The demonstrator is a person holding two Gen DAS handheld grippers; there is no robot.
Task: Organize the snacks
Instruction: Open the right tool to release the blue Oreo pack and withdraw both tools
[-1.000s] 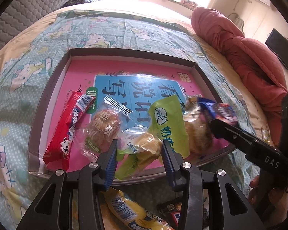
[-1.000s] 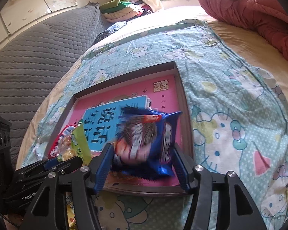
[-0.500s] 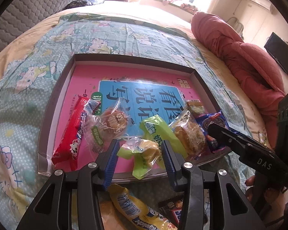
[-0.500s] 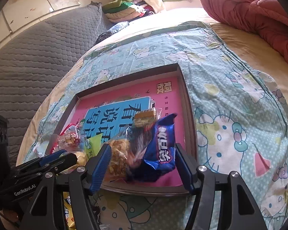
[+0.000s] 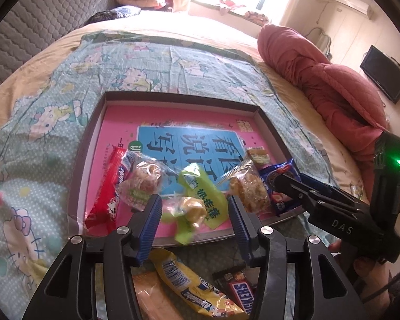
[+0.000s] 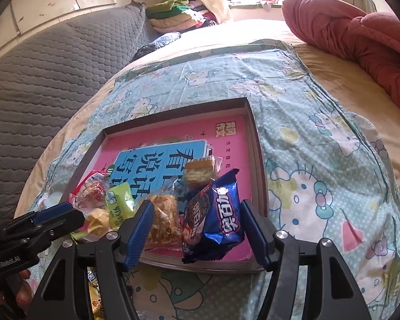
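A brown-rimmed tray (image 5: 90, 144) with a pink and blue book cover as its floor lies on the bed. Along its near edge lie a red bar (image 5: 104, 189), a round cake packet (image 5: 144, 181), a green packet (image 5: 205, 200), a yellow pastry (image 5: 192, 208), a brown pastry packet (image 5: 249, 192), a wafer (image 6: 200, 170) and a blue cookie packet (image 6: 216, 213). My left gripper (image 5: 194, 208) hangs over the yellow pastry, its jaws opening and clear of it. My right gripper (image 6: 197, 213) stands open around the blue packet, which rests in the tray.
On the bedspread just below the tray lie a yellow packet (image 5: 189, 280), a Snickers bar (image 5: 240, 290) and an orange packet (image 5: 152, 293). A red quilt (image 5: 333, 80) is bunched at the right, a grey padded headboard (image 6: 40, 80) at the left.
The blue packet, held up in my right gripper a second ago, now lies flat in the tray. My left gripper has widened off the yellow pastry and drawn up and back.
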